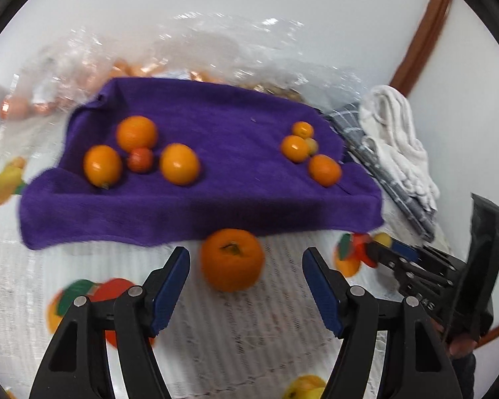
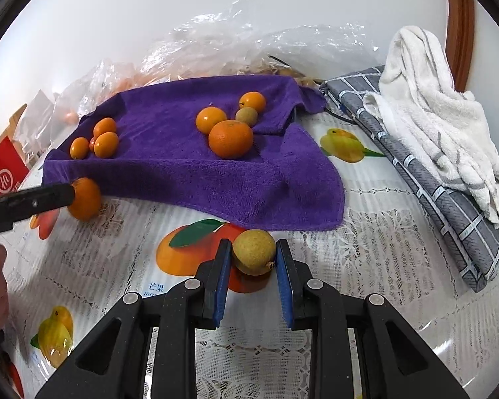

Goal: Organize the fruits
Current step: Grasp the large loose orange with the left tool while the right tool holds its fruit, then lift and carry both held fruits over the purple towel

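A purple towel (image 1: 216, 179) (image 2: 183, 166) lies on the table with two clusters of orange fruits, one at the left (image 1: 136, 133) (image 2: 105, 144) and one at the right (image 1: 324, 169) (image 2: 230, 138). A mandarin (image 1: 231, 259) (image 2: 84, 198) sits on the tablecloth just in front of the towel's near edge. My left gripper (image 1: 246, 262) is open, its fingers on either side of this mandarin. My right gripper (image 2: 253, 256) is shut on a small yellow-green fruit (image 2: 253, 255) close above the tablecloth; it shows at the right in the left wrist view (image 1: 376, 249).
The tablecloth (image 2: 366, 282) is printed with fruit pictures. Crumpled clear plastic bags (image 2: 233, 43) lie behind the towel. A grey checked cloth (image 2: 449, 183) with a white towel (image 2: 432, 106) on it lies at the right. A red box (image 2: 5, 173) stands at the far left.
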